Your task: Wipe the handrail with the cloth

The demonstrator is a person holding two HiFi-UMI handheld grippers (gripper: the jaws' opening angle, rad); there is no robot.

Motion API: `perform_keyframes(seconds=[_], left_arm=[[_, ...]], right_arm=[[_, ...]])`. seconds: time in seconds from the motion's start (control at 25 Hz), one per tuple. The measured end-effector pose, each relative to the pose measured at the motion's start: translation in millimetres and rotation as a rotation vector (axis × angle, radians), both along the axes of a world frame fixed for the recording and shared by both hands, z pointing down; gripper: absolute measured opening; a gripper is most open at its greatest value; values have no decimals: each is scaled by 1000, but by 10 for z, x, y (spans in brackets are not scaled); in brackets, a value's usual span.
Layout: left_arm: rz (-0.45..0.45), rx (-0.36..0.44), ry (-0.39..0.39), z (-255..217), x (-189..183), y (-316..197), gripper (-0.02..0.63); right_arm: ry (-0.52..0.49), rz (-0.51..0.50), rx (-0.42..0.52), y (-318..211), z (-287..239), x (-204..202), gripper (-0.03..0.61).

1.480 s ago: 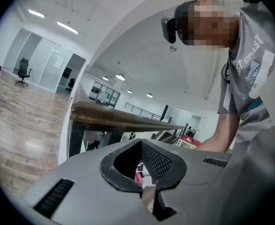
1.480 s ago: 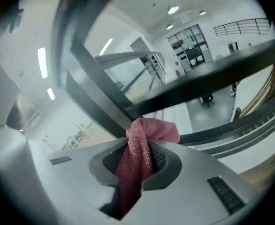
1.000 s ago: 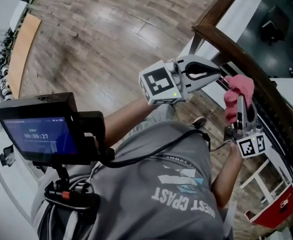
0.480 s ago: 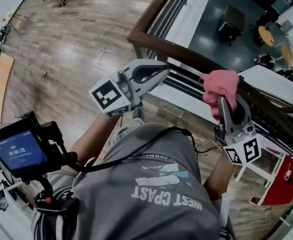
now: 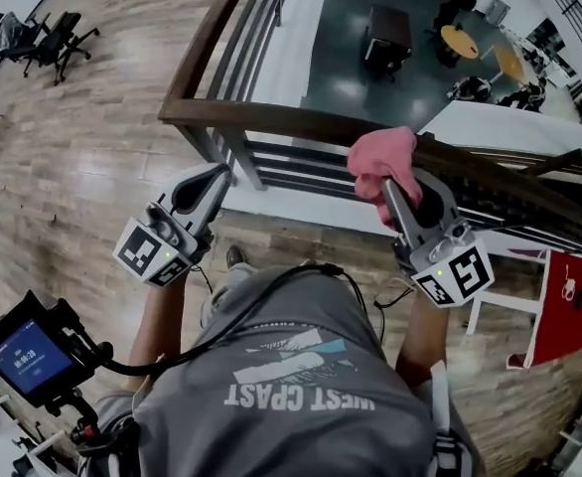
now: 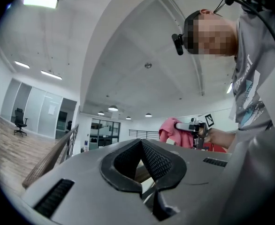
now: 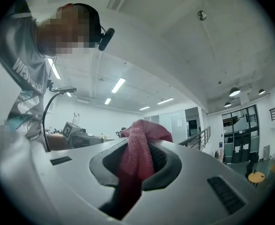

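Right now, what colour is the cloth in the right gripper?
The cloth is pink; right gripper view shows it best.

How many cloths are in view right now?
1. The pink cloth is clamped in the right gripper's jaws, up by the wooden handrail. The left gripper's jaws are shut on nothing. Another could be out of view.
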State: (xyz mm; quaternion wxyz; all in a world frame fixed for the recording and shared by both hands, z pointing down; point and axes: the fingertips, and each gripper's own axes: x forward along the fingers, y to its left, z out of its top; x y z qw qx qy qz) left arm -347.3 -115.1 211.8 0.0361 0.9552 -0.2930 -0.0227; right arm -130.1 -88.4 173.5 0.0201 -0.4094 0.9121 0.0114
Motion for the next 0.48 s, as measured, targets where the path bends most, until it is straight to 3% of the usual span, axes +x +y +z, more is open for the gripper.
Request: perform_keyframes(seconds=[0.16, 0.36, 0.48], left_arm=[[-21, -33, 10, 60, -184, -8, 5], [-32, -14, 31, 117, -229, 7, 5], [3, -19, 12, 55, -236, 7, 5]], right_arm=[[9, 2, -20, -55, -25, -97, 48], [25, 16, 0, 15, -47, -62, 48], [42, 42, -14, 150, -94, -50, 48]])
